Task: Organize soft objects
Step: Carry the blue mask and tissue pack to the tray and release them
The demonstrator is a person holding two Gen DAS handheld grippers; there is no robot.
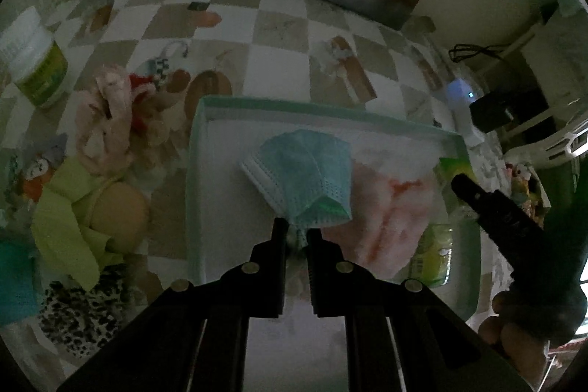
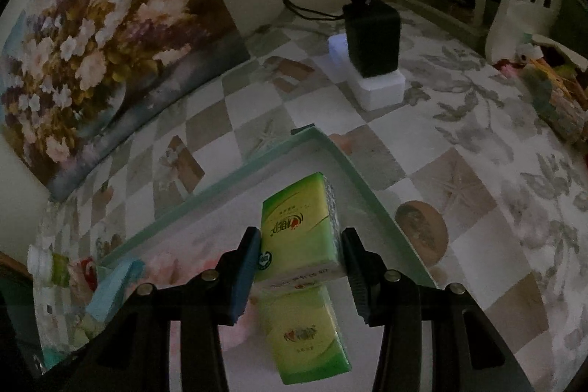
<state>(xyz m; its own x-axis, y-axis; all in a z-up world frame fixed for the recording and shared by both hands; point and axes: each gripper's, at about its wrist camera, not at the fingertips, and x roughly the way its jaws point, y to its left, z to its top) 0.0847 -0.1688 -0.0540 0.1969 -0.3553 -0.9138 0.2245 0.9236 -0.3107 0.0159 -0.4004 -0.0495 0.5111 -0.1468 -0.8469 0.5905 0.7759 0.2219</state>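
My left gripper (image 1: pixel 296 232) pinches the blue mask (image 1: pixel 303 175) over the tray (image 1: pixel 194 149); my right gripper's (image 2: pixel 301 258) spread fingers flank a tissue pack (image 2: pixel 298 226). Pink cloth (image 1: pixel 386 208) lies beside, soft toys (image 1: pixel 106 120) crowd left.

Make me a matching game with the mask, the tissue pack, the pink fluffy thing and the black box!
Things:
1. blue face mask
2. green tissue pack
3. pink fluffy cloth
4. black box

Places:
A. on a white block, outside the tray
B. lying in the tray
C. pinched by the left gripper
D. between the right gripper fingers

Pairs: 1-C, 2-D, 3-B, 4-A
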